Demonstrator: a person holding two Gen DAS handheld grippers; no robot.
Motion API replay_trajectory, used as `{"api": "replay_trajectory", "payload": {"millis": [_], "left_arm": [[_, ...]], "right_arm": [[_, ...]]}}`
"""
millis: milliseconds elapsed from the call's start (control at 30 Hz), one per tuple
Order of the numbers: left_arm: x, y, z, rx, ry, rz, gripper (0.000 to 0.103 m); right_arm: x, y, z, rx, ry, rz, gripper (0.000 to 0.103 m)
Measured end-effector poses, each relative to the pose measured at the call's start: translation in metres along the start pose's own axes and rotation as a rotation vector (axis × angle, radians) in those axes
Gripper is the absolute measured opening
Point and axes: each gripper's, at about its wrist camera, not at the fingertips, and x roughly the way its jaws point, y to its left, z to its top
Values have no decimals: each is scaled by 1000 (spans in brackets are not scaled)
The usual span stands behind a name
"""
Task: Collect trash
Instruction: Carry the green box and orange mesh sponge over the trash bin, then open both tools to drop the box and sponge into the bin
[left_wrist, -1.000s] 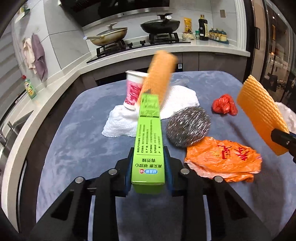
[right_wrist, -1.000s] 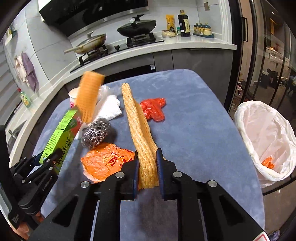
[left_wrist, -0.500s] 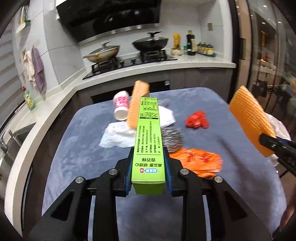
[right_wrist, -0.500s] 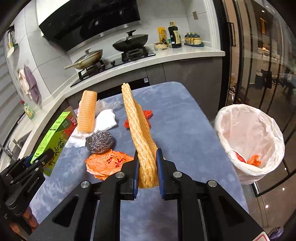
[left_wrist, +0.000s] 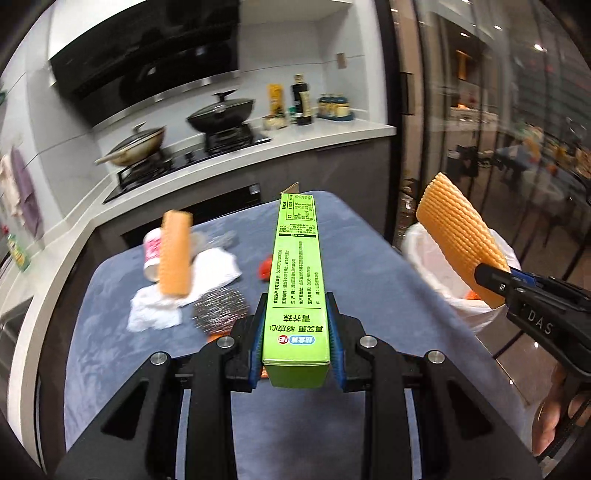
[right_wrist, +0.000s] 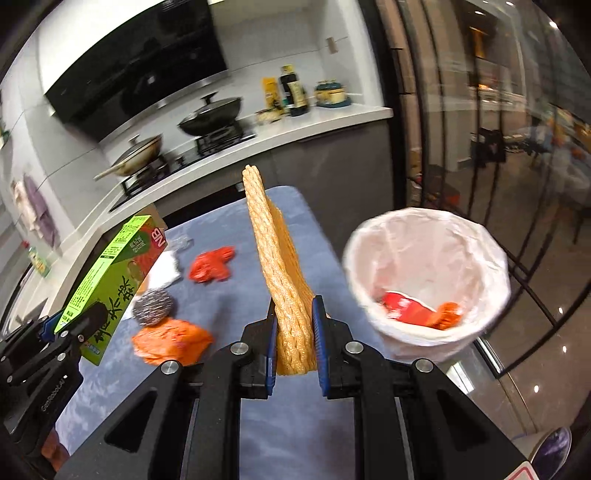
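My left gripper (left_wrist: 295, 325) is shut on a long green carton (left_wrist: 297, 269), held above the blue-grey table (left_wrist: 110, 332); the carton also shows in the right wrist view (right_wrist: 110, 280). My right gripper (right_wrist: 294, 325) is shut on an orange foam net sleeve (right_wrist: 277, 266), also seen in the left wrist view (left_wrist: 458, 236), near the white-lined trash bin (right_wrist: 428, 236) beside the table's right edge. On the table lie a second orange foam sleeve (left_wrist: 174, 253), a pink-and-white cup (left_wrist: 151, 253), white paper towels (left_wrist: 207, 277), a steel scourer (right_wrist: 153, 302), a red wrapper (right_wrist: 211, 264) and an orange plastic bag (right_wrist: 171, 341).
The bin holds red and orange trash (right_wrist: 417, 308). A kitchen counter (left_wrist: 258, 147) with a stove, two pans and bottles runs behind the table. Glass doors (right_wrist: 498, 147) stand on the right behind the bin.
Both grippers have risen and swung right toward the bin with their loads. The bin is now closer and more central in the right wrist view.
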Motion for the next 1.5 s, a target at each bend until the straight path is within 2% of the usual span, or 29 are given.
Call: {"api": "replay_trajectory", "payload": {"millis": [433,733,967,1333,1500], "left_arm": [[37,-105,23,135,31,-126,27],[73,-159,38,175,69,-167,27],[103,-179,44,184,115,-179,27],[137,-184,46,159,194,-201,28],[147,-184,47,149,205,-193,29]], "right_arm": [[-1,-98,4,108,4,-141,16],[21,-137,17,133,27,-193,16],[38,-157,20,158,55,-213,16],[66,-164,21,171,101,-225,17],[73,-162,22,170,102,-230,22]]}}
